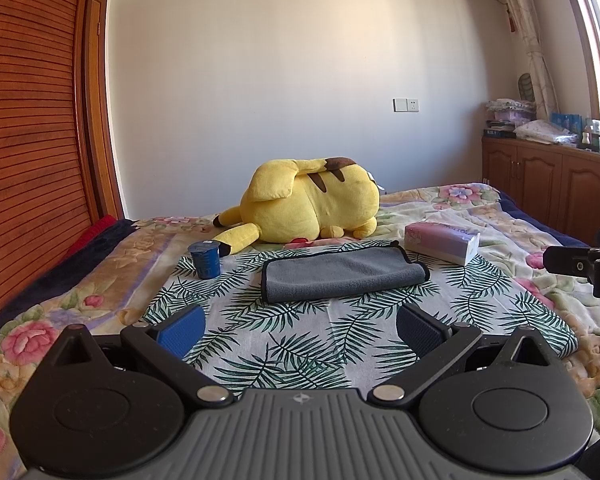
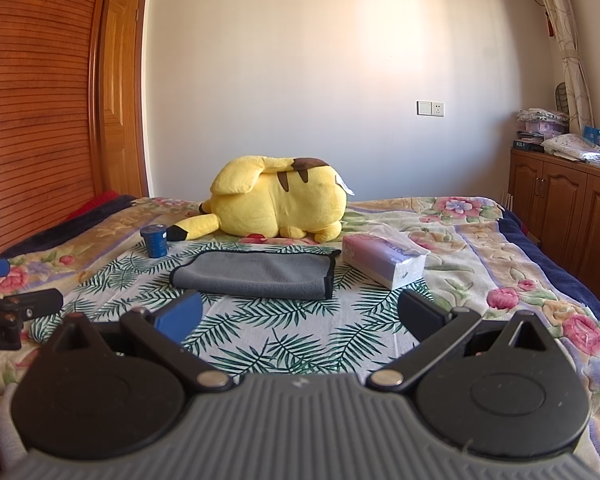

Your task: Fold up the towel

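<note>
The grey towel [image 1: 342,279] lies flat on the leaf-print cloth [image 1: 292,344] that covers part of the bed [image 1: 512,216], straight ahead of both sets of jaws and well apart from them. It already looks doubled: in the right wrist view its right end shows two dark-bound edges stacked one over the other, and the shape is a long, narrow rectangle, not a full sheet. From this low angle I cannot be sure how many layers there are, so it may be one fold or more.

The left gripper [image 1: 298,330] has its jaws spread wide and holds nothing; only the leaf-print cloth shows between them. The right gripper [image 2: 300,320] is the same, jaws wide and bare. Each gripper also shows at the edge of the other's view, level with it and off to the side.

Judged from this, at least the first fold is done and the towel is set down neatly. What may remain is a second fold across the long side, end to end, if a smaller packet is wanted; otherwise the task is close to finished.

Beyond the towel, past the jaws, sit a yellow plush toy [image 1: 312,204], a blue cup [image 1: 206,259] to the left and a tissue box [image 1: 442,242] to the right.
</note>
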